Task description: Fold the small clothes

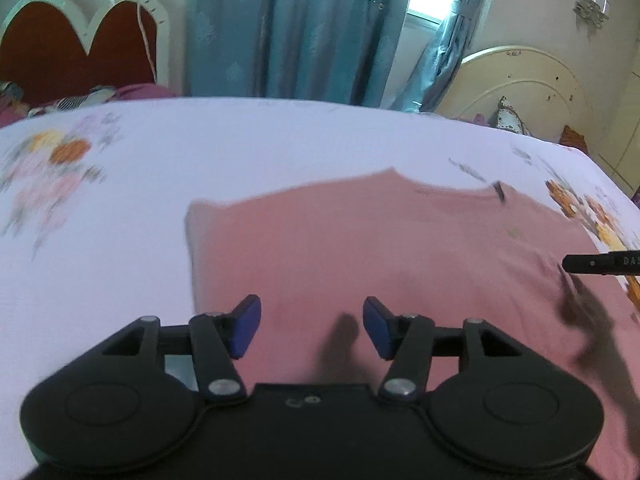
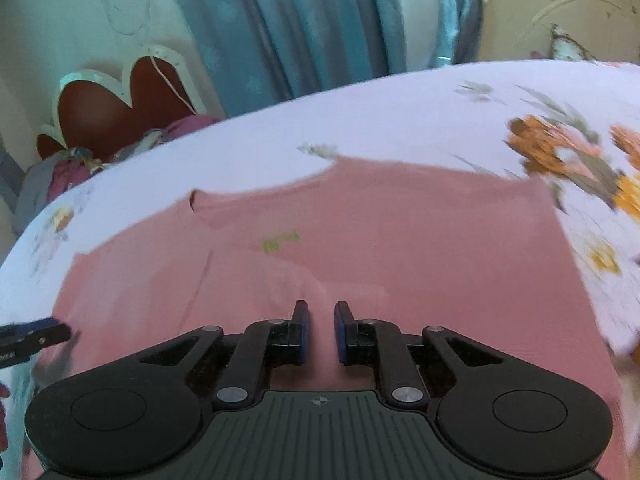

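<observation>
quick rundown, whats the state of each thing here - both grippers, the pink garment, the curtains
left hand-held gripper: open, nothing between its fingers, over the garment
right hand-held gripper: narrow gap, open, fabric bunched just ahead
pink garment: lying on the bedsheet, left part folded over
curtains: mostly drawn, gap showing window

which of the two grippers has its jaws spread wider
The left gripper: a broad gap shows between its blue pads. The right gripper leaves only a narrow slit over the pink shirt.
</observation>
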A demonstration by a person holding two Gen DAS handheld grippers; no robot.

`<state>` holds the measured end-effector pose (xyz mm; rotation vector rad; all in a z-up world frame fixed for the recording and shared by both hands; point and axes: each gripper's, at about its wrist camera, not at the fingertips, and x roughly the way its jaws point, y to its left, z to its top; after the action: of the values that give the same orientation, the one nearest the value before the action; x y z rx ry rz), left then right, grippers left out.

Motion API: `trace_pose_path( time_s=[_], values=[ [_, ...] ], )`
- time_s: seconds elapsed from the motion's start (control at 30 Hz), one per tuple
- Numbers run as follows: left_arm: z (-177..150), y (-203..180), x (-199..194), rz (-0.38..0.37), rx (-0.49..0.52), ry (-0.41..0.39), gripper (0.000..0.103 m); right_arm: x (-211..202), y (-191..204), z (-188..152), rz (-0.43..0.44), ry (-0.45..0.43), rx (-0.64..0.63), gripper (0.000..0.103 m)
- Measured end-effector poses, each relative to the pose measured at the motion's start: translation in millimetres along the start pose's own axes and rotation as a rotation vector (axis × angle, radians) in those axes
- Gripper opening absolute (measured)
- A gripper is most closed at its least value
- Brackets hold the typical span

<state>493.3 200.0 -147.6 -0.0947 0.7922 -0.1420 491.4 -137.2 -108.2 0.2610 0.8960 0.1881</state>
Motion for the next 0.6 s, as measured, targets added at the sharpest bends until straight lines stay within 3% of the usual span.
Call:
trace_pose_path(
  time_s=[0.17,0.27,0.4,0.5,0.57,0.6],
  values=[
    [8.1,17.9,17.9,0.001,0.004,0.039,0.048,20.4,-11.6,4.0,-0.029,0.056,0.011,0.015],
    [12.8,9.6,6.7,0.053,0.067,0.014,0.054,8.5,-5.7,5.7,-0.045,0.029,0.013,0.015],
    [25.5,13.2,23.5,0.042,0.028,0.000,0.055,21.8,17.7,13.3,0.033,0.026,-0.005,0.015],
    [34.8,32.8,39.0,0.096,0.035,0.020,0.054,45.7,30.3,11.4,-0.006,0.101,-0.048,0.015],
    [37.4,53.0,35.8,0.066,-0.029,0.020,0.054,45.2,25.0,10.3,0.015,0.092,-0.022,0.015],
    [38.5,57.8,31.6,0.094,-0.036,0.030,0.053,44.0,23.8,10.7,0.018,0.093,-0.017,0.015]
  ],
)
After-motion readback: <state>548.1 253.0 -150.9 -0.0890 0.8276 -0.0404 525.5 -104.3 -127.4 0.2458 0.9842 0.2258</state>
